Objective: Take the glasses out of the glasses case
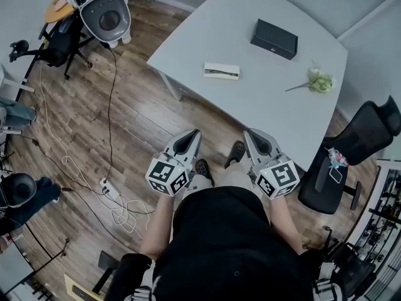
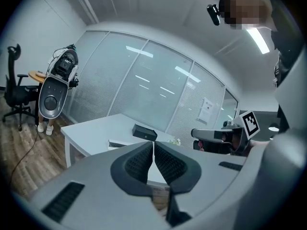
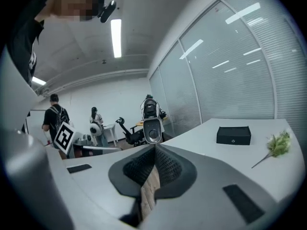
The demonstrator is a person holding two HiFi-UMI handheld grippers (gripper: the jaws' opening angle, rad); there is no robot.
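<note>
Head view: a person in a black top stands on a wood-plank floor [image 1: 138, 124] at the near edge of a smooth white table [image 1: 263, 99]. The left gripper [image 1: 191, 137] and right gripper [image 1: 254, 137] are held side by side close to the body. Each is a pale grey plastic wedge carrying a cube of square black-and-white markers. The glasses case [image 1: 274, 38], a matt black, hard-edged rectangular box, lies lid-down and closed at the table's far side, well apart from both grippers. Nearer lies a flat white box [image 1: 222, 71] with a dark strip on top, and to the right a green sprig [image 1: 319, 82]. A black office chair [image 1: 363, 143] stands at the table's right. A rounded white machine [image 1: 103, 8] stands across the floor, and thin cables [image 1: 109, 118] trail towards it.

Left gripper view: the two jaws meet at their tips with nothing between them, and their dark pads [image 2: 136, 164] are finely ribbed. Beyond them the table [image 2: 96, 133] carries the glasses case [image 2: 144, 132], a low black block. The right gripper [image 2: 225, 135] is seen side-on at the right.

Right gripper view: the jaws are pressed together and empty, and their pads [image 3: 168, 166] are dimpled black rubber. On the table [image 3: 268, 128] the glasses case [image 3: 233, 135] shows a small pale mark on its front face. The sprig [image 3: 278, 144] lies just beside it.
</note>
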